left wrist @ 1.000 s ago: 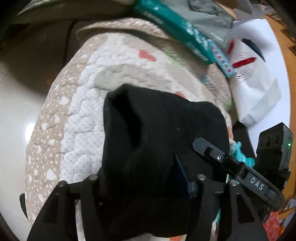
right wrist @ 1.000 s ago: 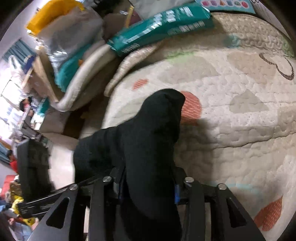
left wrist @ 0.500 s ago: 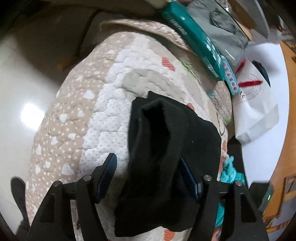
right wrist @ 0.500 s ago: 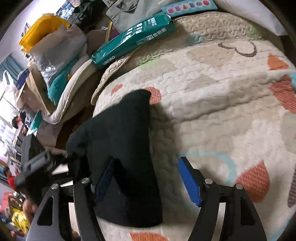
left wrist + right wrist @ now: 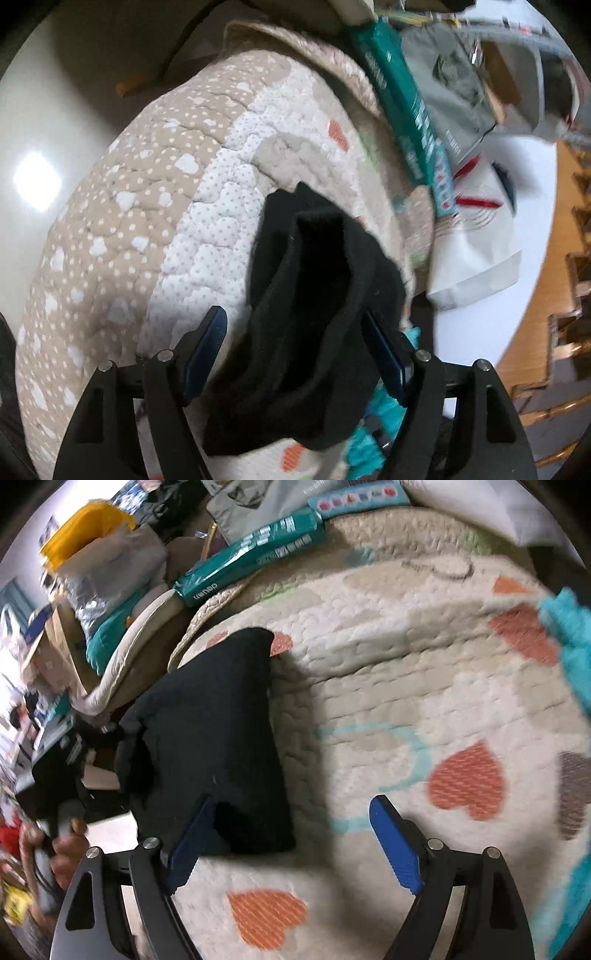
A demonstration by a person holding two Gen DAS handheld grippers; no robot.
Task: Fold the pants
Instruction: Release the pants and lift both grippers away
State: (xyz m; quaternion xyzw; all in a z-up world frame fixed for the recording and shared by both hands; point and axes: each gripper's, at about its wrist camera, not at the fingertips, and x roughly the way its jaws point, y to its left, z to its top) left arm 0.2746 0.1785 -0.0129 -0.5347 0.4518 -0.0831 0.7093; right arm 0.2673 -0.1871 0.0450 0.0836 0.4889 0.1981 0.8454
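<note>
The black pants (image 5: 306, 325) lie folded into a small bundle near the edge of a quilted mat (image 5: 155, 229) with heart patterns. My left gripper (image 5: 295, 350) is open, its blue pads on either side of the bundle, with the cloth between the jaws but not pinched. In the right wrist view the pants (image 5: 218, 731) lie flat at the mat's left edge. My right gripper (image 5: 291, 845) is open and empty over the mat (image 5: 424, 686), its left pad just beside the bundle's near corner.
A teal box (image 5: 251, 557) and grey cloth (image 5: 458, 85) lie along the mat's far edge. A white bag (image 5: 480, 258) and a turquoise knit item (image 5: 569, 635) sit at the right. Clutter and a yellow bin (image 5: 88, 528) stand beyond the mat's left edge.
Both grippers have opened and let go of the pants. The bundle now rests on the mat. Both grippers have drawn back a little, the right one shifting to the right.
</note>
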